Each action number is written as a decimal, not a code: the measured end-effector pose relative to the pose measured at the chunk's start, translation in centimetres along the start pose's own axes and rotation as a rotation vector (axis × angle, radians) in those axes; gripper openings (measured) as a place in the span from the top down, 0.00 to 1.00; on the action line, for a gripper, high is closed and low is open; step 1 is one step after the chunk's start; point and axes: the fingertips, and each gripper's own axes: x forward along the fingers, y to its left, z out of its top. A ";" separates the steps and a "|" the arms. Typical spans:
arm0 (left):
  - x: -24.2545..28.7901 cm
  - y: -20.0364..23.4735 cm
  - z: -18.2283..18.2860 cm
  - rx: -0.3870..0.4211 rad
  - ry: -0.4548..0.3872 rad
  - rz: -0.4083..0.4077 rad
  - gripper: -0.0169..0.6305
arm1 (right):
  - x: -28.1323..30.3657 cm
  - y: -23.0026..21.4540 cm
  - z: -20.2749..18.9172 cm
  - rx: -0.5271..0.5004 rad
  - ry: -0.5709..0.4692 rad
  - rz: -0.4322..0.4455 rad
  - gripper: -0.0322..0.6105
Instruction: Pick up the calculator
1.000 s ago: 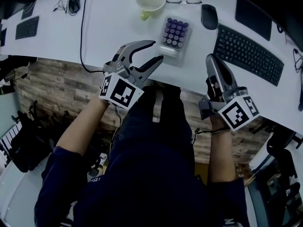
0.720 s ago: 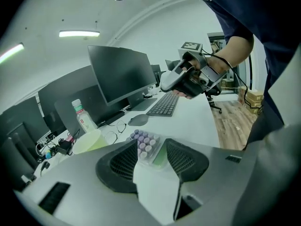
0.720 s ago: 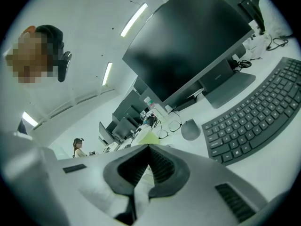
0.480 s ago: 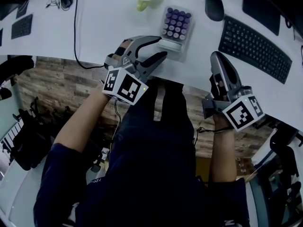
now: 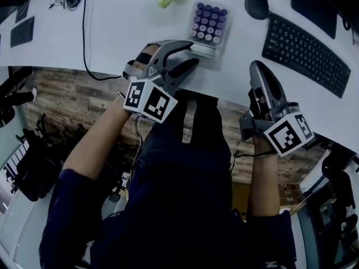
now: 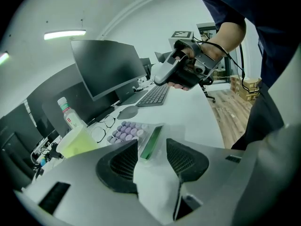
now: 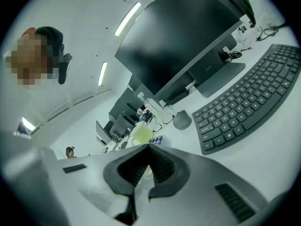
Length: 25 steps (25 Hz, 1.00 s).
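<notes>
Above the desk [image 5: 120, 35], left gripper [image 5: 193, 54] points open-jawed at the calculator [image 5: 208, 26].

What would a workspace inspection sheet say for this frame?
Surface: white desk.
Job's things: calculator lying flat, display end toward the person, not gripped.
Clutter: cup, mouse, keyboard, glasses, bottle.
Grippers: left gripper open, aimed at the calculator's display end; right gripper shut, empty.
Cables: black cable crossing the desk and dropping over its edge.
Surroundings: wood-plank floor, monitor.
</notes>
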 end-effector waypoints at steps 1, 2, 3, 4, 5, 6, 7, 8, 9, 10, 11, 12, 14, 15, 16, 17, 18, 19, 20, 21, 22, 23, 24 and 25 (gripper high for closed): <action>0.1 -0.1 -0.1 0.005 0.003 0.000 0.65 | 0.1 0.1 0.0 -0.003 -0.001 0.006 0.94; 0.2 -0.1 -0.1 0.013 0.005 -0.001 0.65 | 0.2 0.1 0.0 -0.006 -0.002 0.012 0.94; 0.3 -0.2 -0.2 0.022 0.007 -0.001 0.65 | 0.2 0.1 -0.1 -0.002 -0.002 0.012 0.94; 0.3 -0.3 -0.1 0.032 0.009 -0.002 0.65 | 0.1 -0.1 -0.2 0.008 -0.002 0.006 0.94; 0.4 -0.4 -0.1 0.044 0.010 -0.004 0.65 | 0.1 -0.3 -0.3 0.016 -0.002 0.001 0.94; 0.5 -0.5 0.0 0.055 0.012 -0.005 0.66 | 0.1 -0.4 -0.4 0.019 -0.003 0.002 0.94; 0.6 -0.7 0.0 0.068 0.014 -0.005 0.66 | 0.1 -0.4 -0.4 0.021 -0.004 0.004 0.94; 0.7 -0.8 0.1 0.081 0.016 -0.005 0.66 | 0.0 -0.4 -0.4 0.027 -0.005 0.003 0.94; 0.8 -0.9 0.1 0.094 0.017 -0.005 0.67 | 0.0 -0.5 -0.4 0.030 -0.006 0.004 0.94; 0.8 -0.9 0.1 0.104 0.019 -0.005 0.67 | 0.0 -0.4 -0.3 0.027 -0.008 0.008 0.94; 0.9 -1.0 0.1 0.115 0.020 -0.005 0.67 | 0.1 -0.2 -0.1 0.021 -0.010 0.014 0.94; 0.9 -1.1 0.1 0.127 0.022 -0.004 0.68 | 0.1 -0.2 -0.1 0.022 -0.010 0.014 0.94; 1.0 -1.2 0.1 0.159 0.026 -0.003 0.69 | 0.0 -0.5 -0.3 0.036 -0.009 0.005 0.94; 1.1 -1.3 0.1 0.175 0.027 -0.003 0.70 | 0.1 -0.4 -0.3 0.033 -0.009 0.009 0.94; 1.1 -1.4 0.2 0.189 0.028 -0.003 0.70 | 0.1 -0.3 -0.2 0.027 -0.010 0.015 0.94; 1.2 -1.5 0.2 0.199 0.028 -0.004 0.71 | 0.2 -0.2 -0.2 0.023 -0.010 0.018 0.94; 1.3 -1.5 0.2 0.207 0.028 -0.004 0.71 | 0.1 -0.3 -0.2 0.023 -0.009 0.018 0.94; 1.3 -1.6 0.3 0.214 0.029 -0.004 0.71 | 0.2 -0.3 -0.2 0.020 -0.009 0.020 0.94; 1.4 -1.6 0.3 0.222 0.030 -0.003 0.72 | 0.2 -0.2 -0.1 0.016 -0.009 0.024 0.94; 1.5 -1.6 0.3 0.233 0.032 -0.002 0.73 | 0.3 -0.2 0.0 0.014 -0.009 0.026 0.94; 1.5 -1.7 0.3 0.246 0.034 -0.002 0.73 | 0.3 -0.2 0.0 0.013 -0.009 0.028 0.94; 1.6 -1.7 0.2 0.260 0.035 -0.001 0.73 | 0.4 -0.2 0.0 0.014 -0.009 0.028 0.94; 1.7 -1.7 0.2 0.272 0.037 0.000 0.73 | 0.4 -0.3 0.0 0.015 -0.009 0.027 0.94; 1.8 -1.7 0.2 0.283 0.039 0.001 0.74 | 0.5 -0.3 0.1 0.016 -0.008 0.026 0.94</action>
